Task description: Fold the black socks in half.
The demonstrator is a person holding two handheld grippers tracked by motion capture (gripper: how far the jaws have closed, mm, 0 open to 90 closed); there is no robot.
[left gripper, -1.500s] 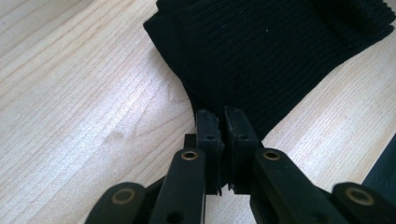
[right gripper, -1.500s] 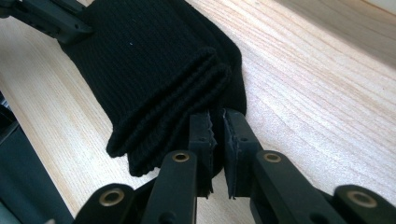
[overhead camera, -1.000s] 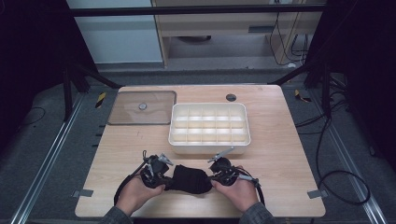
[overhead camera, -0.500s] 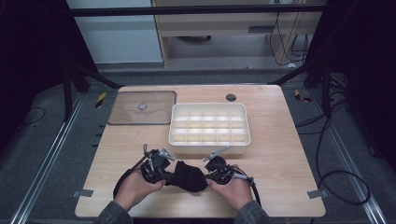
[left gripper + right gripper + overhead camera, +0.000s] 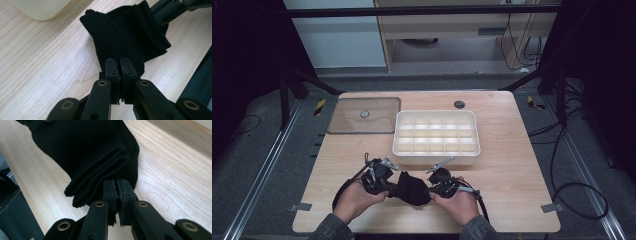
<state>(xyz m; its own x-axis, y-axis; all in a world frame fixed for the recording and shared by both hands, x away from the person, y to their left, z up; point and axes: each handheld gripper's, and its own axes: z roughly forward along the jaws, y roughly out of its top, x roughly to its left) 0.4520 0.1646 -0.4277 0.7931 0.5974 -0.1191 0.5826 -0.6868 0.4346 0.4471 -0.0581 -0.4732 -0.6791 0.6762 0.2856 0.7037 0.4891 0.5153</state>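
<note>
Black knitted cloth (image 5: 413,187) on the table (image 5: 512,165), pinched at opposite ends — left gripper (image 5: 119,65) and right gripper (image 5: 118,185) each clenched on an edge

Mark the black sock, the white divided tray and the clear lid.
black sock (image 5: 413,187), high view, middle of the bunched fabric between the grippers.
white divided tray (image 5: 435,156), high view, near outer wall.
clear lid (image 5: 347,122), high view, bare panel left of its knob.

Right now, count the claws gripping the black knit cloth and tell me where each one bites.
2. The left claw is shut on the black knit cloth at its left end; the right claw is shut on its right end, beside the ribbed folds. More layers may be hidden in the bundle.
</note>
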